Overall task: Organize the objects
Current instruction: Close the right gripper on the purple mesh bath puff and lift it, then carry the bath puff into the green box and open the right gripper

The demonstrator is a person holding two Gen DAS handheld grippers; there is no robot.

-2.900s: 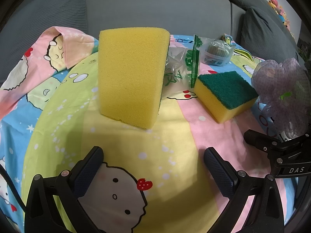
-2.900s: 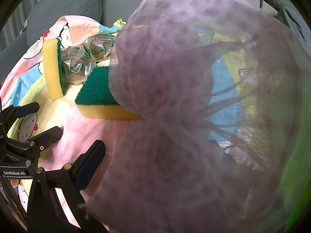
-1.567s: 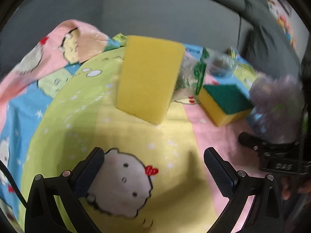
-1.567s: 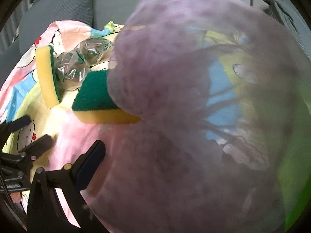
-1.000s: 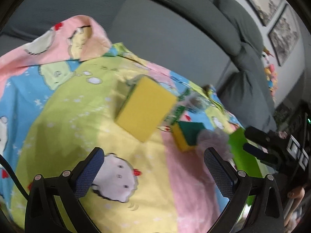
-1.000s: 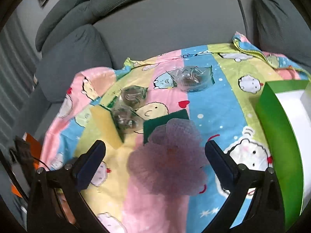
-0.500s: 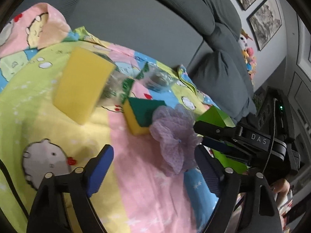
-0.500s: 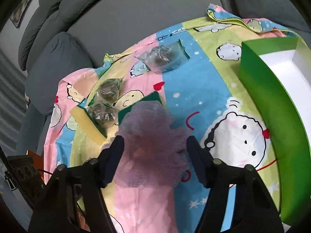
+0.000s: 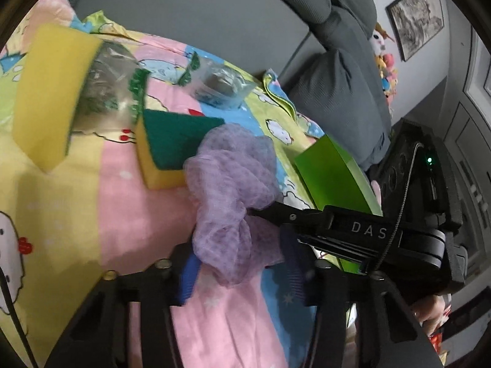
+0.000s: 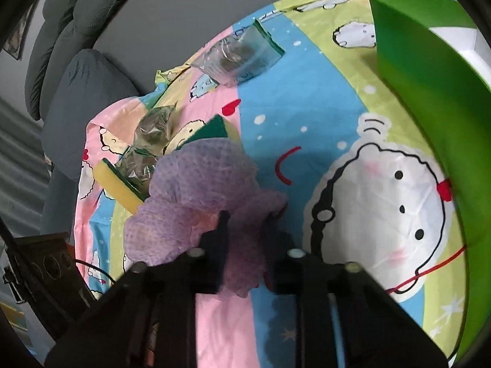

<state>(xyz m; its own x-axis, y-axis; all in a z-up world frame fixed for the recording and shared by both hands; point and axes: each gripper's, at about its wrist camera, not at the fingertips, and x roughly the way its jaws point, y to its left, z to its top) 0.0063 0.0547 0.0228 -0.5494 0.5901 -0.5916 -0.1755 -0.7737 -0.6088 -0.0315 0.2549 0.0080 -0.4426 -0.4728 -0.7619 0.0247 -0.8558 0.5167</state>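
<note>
Right wrist view: the right gripper [image 10: 245, 230] is clamping the purple mesh pouf [image 10: 199, 190] over the cartoon bedsheet [image 10: 362, 190]. Beyond it, a green-topped sponge [image 10: 219, 128] and wrapped packets [image 10: 239, 55] are lying; the green box [image 10: 429, 92] is standing at right. The left gripper [image 9: 242, 271] is straddling the pouf's lower lobe; its grip cannot be determined.

a grey sofa [image 9: 233, 9] with plump cushions [image 9: 340, 92] stands below framed pictures [image 9: 414, 6] on a pale wall.

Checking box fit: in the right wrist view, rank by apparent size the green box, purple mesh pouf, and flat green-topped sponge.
1. green box, though cropped and near the lens
2. purple mesh pouf, also close to the camera
3. green-topped sponge, mostly hidden behind the pouf
</note>
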